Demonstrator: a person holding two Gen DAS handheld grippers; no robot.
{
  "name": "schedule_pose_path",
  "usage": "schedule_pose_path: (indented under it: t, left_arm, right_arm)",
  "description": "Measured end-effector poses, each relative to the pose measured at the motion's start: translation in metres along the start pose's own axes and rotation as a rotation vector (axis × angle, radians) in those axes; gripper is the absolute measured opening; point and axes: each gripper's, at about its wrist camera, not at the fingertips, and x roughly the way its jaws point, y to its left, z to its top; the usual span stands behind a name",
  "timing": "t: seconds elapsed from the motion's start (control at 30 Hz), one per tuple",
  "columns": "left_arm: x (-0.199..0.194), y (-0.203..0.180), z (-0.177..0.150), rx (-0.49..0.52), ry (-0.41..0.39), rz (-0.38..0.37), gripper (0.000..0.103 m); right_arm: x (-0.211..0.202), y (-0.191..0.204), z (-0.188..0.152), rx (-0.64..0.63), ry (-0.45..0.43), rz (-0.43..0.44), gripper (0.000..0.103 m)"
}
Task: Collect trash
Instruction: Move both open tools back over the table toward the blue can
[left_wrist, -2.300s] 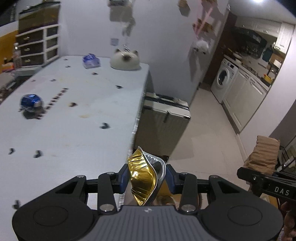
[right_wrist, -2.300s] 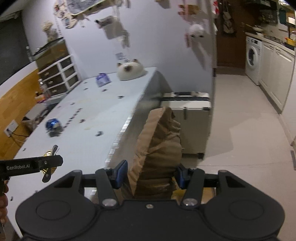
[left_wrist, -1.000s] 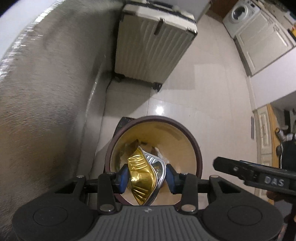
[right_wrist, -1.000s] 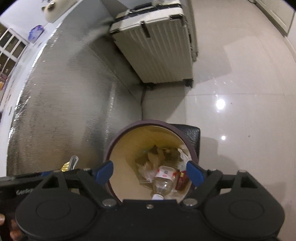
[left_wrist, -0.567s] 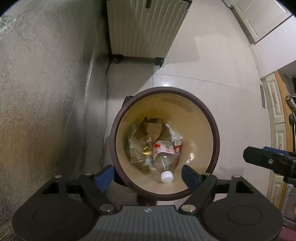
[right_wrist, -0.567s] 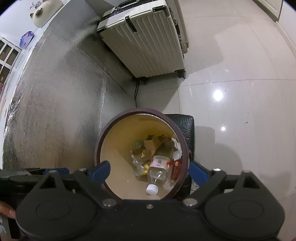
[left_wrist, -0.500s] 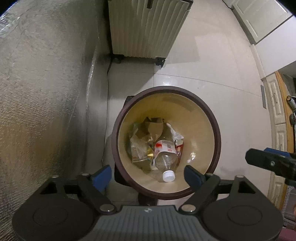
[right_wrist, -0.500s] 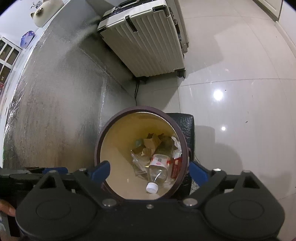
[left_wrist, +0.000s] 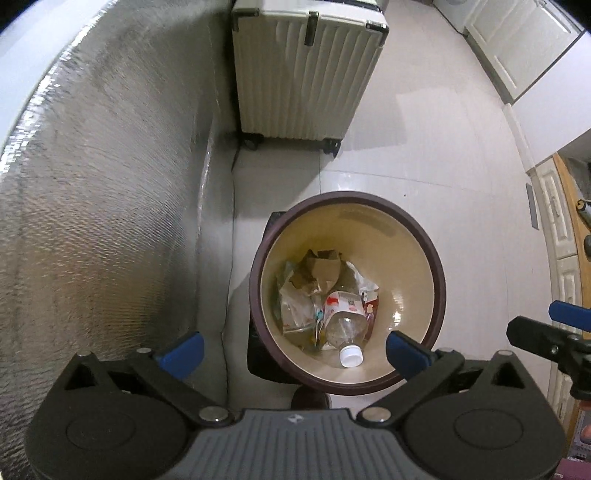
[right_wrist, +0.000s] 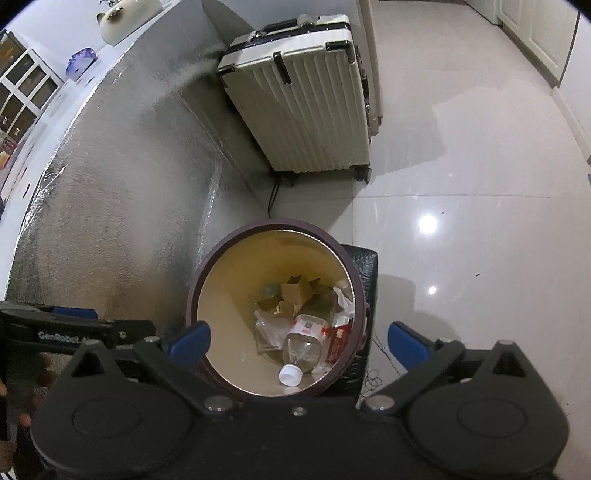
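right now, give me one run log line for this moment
phase: drop done | left gripper: open, jaws just opened, empty | right gripper: open, jaws just opened, empty | trash bin: holds plastic bottle, cardboard scraps

Dim indoor light, glare spots on floor (right_wrist: 428, 223), fisheye-bent edges.

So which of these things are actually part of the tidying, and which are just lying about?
Part of the job:
- trash bin
- plastic bottle
- crumpled brown paper
- left gripper, right gripper: jaws open, empty

Just there:
- suitcase
- cat figure
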Motion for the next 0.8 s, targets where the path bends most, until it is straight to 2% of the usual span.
schedule_pose_path:
  t: [0.47, 0.8]
  left_arm:
    - [-0.034, 0.007, -0.022, -0.003, -0.060, -0.001, 0.103]
    - [-0.090, 0.021, -0.041, 0.009, -0.146, -0.025, 0.103]
  right_arm:
    - [-0.030, 0.009, -0.018, -0.008, -0.047, -0.074, 0.103]
    - [-0.070, 0.034, -0.028, -0.025, -0.128, -0.083, 0.103]
